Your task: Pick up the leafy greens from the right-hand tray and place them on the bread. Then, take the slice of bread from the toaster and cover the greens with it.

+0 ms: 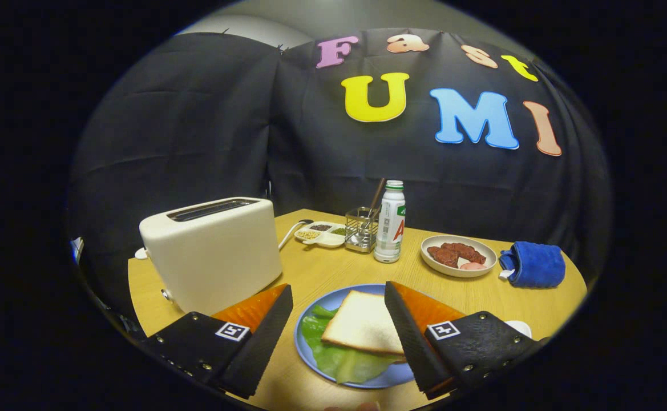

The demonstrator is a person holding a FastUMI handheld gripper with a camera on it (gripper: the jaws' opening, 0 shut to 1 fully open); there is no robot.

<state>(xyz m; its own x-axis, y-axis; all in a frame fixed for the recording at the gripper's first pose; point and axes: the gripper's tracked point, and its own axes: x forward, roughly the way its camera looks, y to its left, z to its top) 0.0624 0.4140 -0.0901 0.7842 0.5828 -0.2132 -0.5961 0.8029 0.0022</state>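
The hand-held gripper [338, 311] hangs spread wide, gripping nothing. Between its fingers, a pale square bread slice [363, 328] tops rumpled leafy greens [342, 359] on a blue plate [310, 357] (toaster [213, 254] just beside).

Milk bottle [390, 222] mid table, utensil caddy [361, 229] w/ condiment tray [320, 233] beside, meat plate [458, 256], blue towel [534, 264]

toaster [213, 254] crowds the left; bare table [333, 268] (beyond the plate [310, 348]) lies open.
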